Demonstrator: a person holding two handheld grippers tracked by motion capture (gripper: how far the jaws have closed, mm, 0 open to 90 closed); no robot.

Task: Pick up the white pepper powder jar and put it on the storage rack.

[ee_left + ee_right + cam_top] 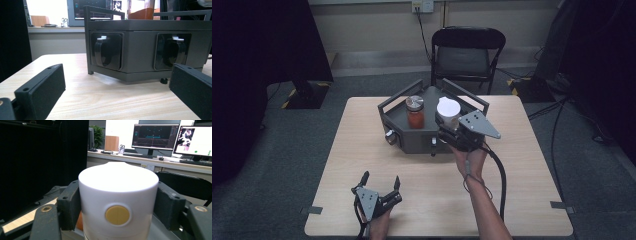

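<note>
High view: my right tongs (447, 131) clamp the white-lidded jar (448, 114) over the grey rack (412, 140); left tongs (381, 180) rest wide on the table (522, 170). Left gripper view: rack ahead, jaws apart. Right gripper view: white lid (117, 195) squeezed between jaws.

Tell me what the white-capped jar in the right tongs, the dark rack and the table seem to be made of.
White cap: probably matte plastic, smooth and evenly white, with a yellow disc set in its side. The right tongs are clamped on it. Rack: dark grey with a dull, even sheen, so painted metal or plastic; hard to say which. Table: pale wood grain, likely laminate.
</note>
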